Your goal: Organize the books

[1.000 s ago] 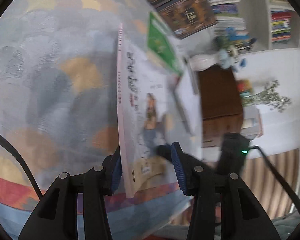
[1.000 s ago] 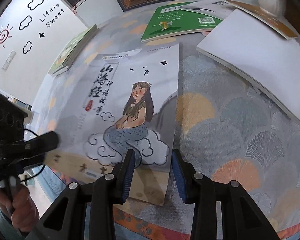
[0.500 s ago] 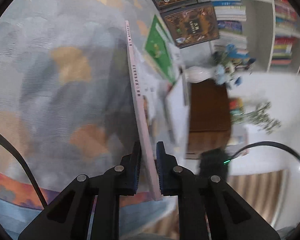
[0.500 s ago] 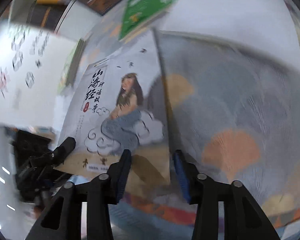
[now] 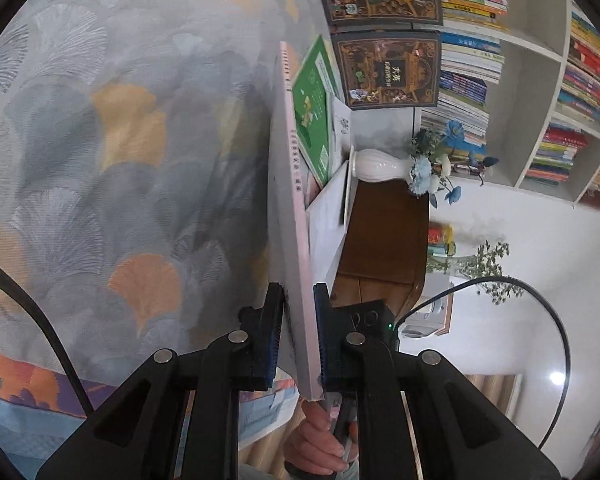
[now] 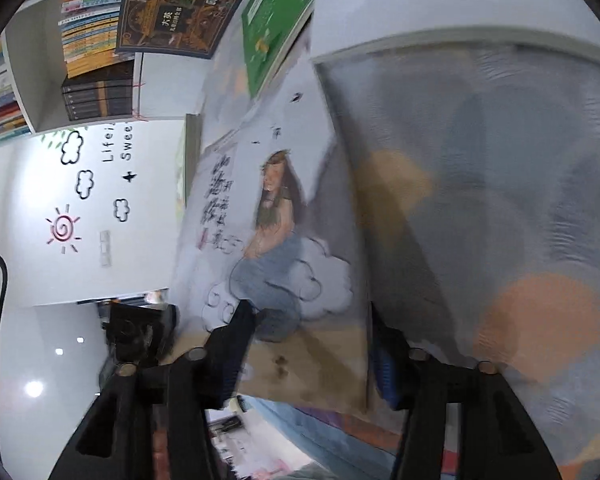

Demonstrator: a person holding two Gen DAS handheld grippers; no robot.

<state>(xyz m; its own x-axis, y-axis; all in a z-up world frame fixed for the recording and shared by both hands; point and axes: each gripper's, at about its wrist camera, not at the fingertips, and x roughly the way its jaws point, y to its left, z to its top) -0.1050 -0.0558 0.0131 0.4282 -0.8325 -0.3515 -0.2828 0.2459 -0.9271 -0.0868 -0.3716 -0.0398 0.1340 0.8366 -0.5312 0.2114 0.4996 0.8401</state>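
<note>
Left wrist view: the mermaid book (image 5: 290, 216), seen edge-on with its pink spine toward the camera, stands raised on edge over the patterned surface (image 5: 100, 160). The left claw (image 5: 298, 344) is clamped on its near lower corner, both blue pads pressed flat against the covers. Right wrist view: the same book (image 6: 276, 240) shows its illustrated front cover. The right claw (image 6: 312, 354) stands apart, one finger crossing in front of the cover's lower part and the other beyond the book's right edge; neither pad appears to press on it, though blur limits certainty.

Beyond the held book, several volumes lie loose on the surface: a green book (image 5: 312, 108), a white book (image 5: 328, 208) beside it, and two dark ornate books (image 5: 388, 68) at the far edge. A white vase (image 5: 376, 166) holding blue flowers lies past them in this view, and a filled bookshelf (image 5: 540, 100) lines the wall.

Progress, as judged: early. One book is lifted and secured, not yet placed anywhere. The green, white and dark volumes look untouched, with no tidy stack visible on the surface, so most of the organizing remains.
</note>
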